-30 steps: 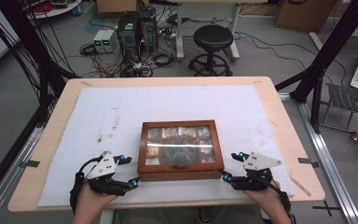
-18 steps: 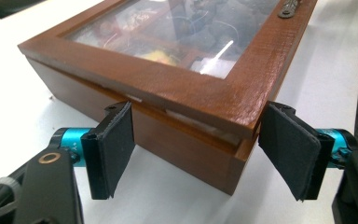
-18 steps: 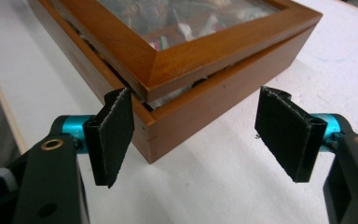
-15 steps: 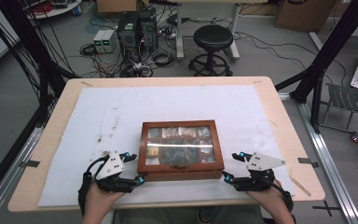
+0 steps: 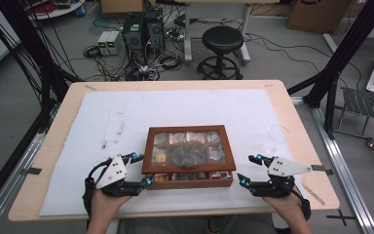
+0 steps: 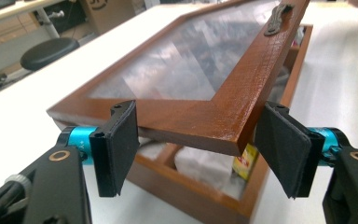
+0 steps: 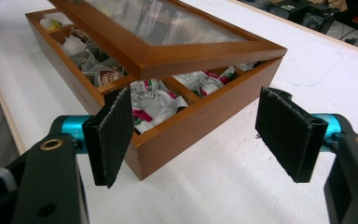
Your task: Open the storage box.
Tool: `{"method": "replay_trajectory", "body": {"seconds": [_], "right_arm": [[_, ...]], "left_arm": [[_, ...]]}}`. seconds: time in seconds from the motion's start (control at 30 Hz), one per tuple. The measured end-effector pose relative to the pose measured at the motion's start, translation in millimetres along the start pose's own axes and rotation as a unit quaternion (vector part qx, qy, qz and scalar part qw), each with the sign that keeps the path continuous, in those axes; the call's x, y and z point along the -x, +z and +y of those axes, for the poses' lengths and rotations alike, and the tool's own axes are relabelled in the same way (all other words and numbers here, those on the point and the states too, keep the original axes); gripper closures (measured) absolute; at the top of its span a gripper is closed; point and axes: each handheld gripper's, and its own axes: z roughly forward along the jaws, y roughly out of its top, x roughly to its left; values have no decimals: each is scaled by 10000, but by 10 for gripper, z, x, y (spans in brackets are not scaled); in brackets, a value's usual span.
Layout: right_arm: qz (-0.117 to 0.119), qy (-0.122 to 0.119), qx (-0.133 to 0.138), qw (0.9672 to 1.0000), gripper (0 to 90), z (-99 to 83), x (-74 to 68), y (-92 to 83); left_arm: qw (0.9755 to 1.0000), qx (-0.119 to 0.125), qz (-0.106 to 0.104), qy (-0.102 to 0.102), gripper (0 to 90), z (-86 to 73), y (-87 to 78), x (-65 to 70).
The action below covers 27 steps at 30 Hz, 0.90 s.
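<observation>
A brown wooden box [image 5: 190,184] of wrapped packets lies at the front middle of the white sheet. Its glass-paned lid [image 5: 187,148] is tipped up a little at the front, above the compartments [image 7: 156,100]. My left gripper [image 5: 142,169] sits at the lid's front left corner [image 6: 214,133]. Its jaws have just been closing and now hold that corner between the pads [image 6: 121,144]. My right gripper [image 5: 251,169] stands open just off the box's front right corner [image 7: 140,161], touching nothing, with its pads [image 7: 286,128] wide apart.
The white sheet [image 5: 102,122] covers most of the wooden table [image 5: 58,146]. A clear round disc [image 5: 278,132] lies on the sheet to the right of the box. A stool [image 5: 222,41] and computers [image 5: 141,29] stand on the floor beyond the far edge.
My left gripper has moved right, up to the box's front left corner, and its jaws have narrowed on the lid. The lid's front edge is now raised. The right gripper has stayed put.
</observation>
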Motion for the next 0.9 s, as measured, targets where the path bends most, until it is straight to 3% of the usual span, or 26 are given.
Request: {"method": "replay_trajectory", "body": {"seconds": [0.23,0.4,0.57,0.7,0.83,0.9], "right_arm": [[33,-224,60,9997,387,174,7,178],[-41,-424,240,9988,468,358,15,315],[-144,-517,402,9977,504,447,47,325],[-205,-591,424,9971,518,518,67,321],[-218,-571,438,9972,526,589,94,319],[-229,-569,443,9971,526,621,108,321]], "left_arm": [[9996,254,47,92,328,172,5,-90],[9995,267,-16,176,359,256,72,-134],[9989,469,56,77,370,256,106,-211],[9987,481,144,94,374,243,153,-266],[9980,523,295,201,461,234,168,-352],[9979,550,303,123,507,222,190,-429]]}}
